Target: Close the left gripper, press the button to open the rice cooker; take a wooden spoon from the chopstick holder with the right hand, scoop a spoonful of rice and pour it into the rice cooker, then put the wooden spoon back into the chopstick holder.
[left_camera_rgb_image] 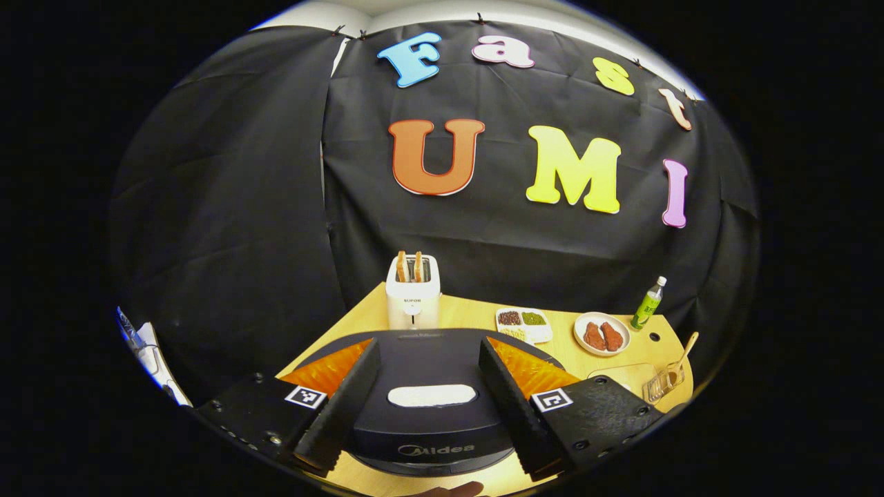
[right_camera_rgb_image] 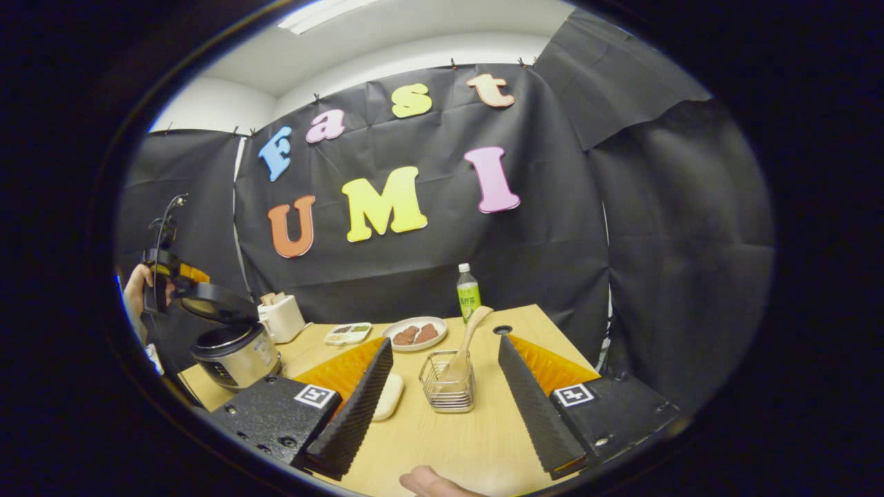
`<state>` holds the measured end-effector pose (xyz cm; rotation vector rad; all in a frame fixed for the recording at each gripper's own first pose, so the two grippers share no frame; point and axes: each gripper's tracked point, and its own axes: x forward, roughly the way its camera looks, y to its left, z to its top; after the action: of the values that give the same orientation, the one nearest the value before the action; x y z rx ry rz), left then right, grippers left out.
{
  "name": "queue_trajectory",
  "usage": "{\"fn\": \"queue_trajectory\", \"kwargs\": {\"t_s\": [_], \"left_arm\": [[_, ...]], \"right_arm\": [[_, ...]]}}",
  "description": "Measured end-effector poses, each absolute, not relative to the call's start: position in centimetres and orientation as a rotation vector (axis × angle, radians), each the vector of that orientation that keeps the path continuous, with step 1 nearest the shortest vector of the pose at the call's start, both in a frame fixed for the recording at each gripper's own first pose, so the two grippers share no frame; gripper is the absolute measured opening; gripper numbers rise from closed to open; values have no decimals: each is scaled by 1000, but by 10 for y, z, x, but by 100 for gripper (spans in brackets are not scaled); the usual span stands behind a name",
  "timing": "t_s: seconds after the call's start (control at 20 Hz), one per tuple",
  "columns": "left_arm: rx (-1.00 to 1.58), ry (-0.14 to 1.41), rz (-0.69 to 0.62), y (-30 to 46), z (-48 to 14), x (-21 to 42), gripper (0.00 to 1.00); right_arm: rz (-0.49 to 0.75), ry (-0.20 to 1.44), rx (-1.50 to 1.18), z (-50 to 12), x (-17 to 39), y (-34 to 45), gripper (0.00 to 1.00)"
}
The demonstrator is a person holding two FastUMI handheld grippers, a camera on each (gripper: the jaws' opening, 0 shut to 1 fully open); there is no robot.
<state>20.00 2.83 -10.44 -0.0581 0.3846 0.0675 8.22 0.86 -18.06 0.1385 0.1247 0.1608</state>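
Note:
The rice cooker's black lid lies close under my left gripper, whose fingers stand wide apart on either side of it, so it is open. In the right gripper view the silver rice cooker stands at the table's left with its lid raised, and a hand holds the left gripper just above it. My right gripper is open and holds nothing. A wire chopstick holder stands just ahead between its fingers, with the wooden spoon leaning in it. A white oblong dish sits partly behind one finger.
At the back of the wooden table stand a white toaster, a divided tray of grains, a plate of brown food and a green bottle. The holder is near the table's right edge.

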Motion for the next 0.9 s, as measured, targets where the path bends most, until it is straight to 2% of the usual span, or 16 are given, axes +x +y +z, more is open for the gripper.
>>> {"fn": "queue_trajectory", "kwargs": {"t_s": [0.5,0.6,0.65,0.9], "left_arm": [[-16,472,81,13,-173,162,94],[-19,502,86,12,-185,153,94],[-11,475,88,10,-181,151,95],[-10,425,94,8,-183,132,94]], "right_arm": [[159,148,223,-195,93,13,100],[170,144,213,-195,94,16,97],[172,136,204,-194,93,15,100],[158,122,170,-193,93,10,100]]}}
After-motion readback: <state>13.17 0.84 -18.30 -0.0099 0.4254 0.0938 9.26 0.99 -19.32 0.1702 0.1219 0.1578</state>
